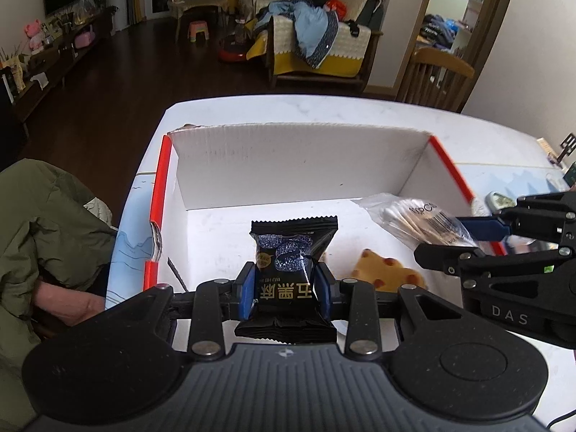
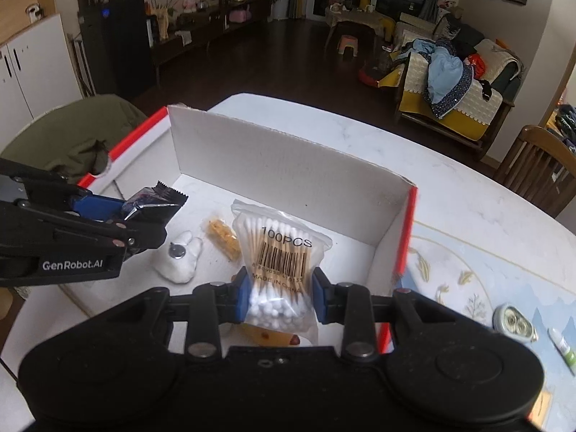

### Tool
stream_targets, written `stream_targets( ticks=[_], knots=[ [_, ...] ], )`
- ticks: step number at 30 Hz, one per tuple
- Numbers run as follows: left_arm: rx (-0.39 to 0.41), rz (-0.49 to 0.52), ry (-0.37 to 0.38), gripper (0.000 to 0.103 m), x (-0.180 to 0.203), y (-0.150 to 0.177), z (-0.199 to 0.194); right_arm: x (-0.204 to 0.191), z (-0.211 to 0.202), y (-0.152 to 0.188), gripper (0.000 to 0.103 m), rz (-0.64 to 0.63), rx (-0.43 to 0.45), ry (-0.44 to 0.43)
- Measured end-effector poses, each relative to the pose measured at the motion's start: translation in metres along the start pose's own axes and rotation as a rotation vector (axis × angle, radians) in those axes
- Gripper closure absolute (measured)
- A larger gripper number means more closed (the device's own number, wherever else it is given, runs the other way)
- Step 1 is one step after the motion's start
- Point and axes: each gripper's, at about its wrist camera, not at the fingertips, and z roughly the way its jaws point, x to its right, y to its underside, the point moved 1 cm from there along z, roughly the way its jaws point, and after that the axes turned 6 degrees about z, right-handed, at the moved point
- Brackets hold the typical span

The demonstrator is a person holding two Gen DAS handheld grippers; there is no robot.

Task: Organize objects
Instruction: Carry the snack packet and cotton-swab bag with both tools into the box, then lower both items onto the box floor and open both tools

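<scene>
In the left wrist view my left gripper [image 1: 286, 288] is shut on a black snack packet [image 1: 293, 252], held upright over the floor of a white cardboard box with red edges [image 1: 288, 133]. My right gripper [image 2: 280, 295] is shut on a clear bag of cotton swabs [image 2: 280, 248] over the same box [image 2: 288, 165]. Each gripper shows in the other's view: the right one [image 1: 446, 237] with the swab bag [image 1: 406, 216], the left one [image 2: 144, 216] with the packet [image 2: 154, 199]. Inside the box lie a yellow cheese-like toy [image 1: 388, 270], a white plush toy [image 2: 180, 257] and a small yellow packet [image 2: 221, 234].
The box stands on a pale table [image 2: 468, 194]. To its right on the table lie a round tin [image 2: 513, 322] and a small bottle [image 2: 561, 349]. A green jacket [image 1: 46, 223] hangs over a chair at the left. A wooden chair [image 2: 540, 165] stands at the far right.
</scene>
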Motion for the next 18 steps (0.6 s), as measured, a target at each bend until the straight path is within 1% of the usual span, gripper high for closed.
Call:
stream_targets(
  ticks=[4, 9, 18],
  knots=[
    [-0.032, 0.023, -0.012, 0.070, -0.001, -0.004, 0.014, -0.001, 0.021, -0.009, 0.070, -0.004, -0.033, 0.021],
    [-0.079, 0.064, -0.026, 0.070, 0.001, -0.008, 0.032, -0.004, 0.042, -0.012, 0.069, -0.034, -0.083, 0.037],
    [-0.149, 0.106, -0.046, 0.069, 0.000, -0.013, 0.058, -0.009, 0.059, -0.010, 0.068, -0.071, -0.116, 0.037]
  ],
)
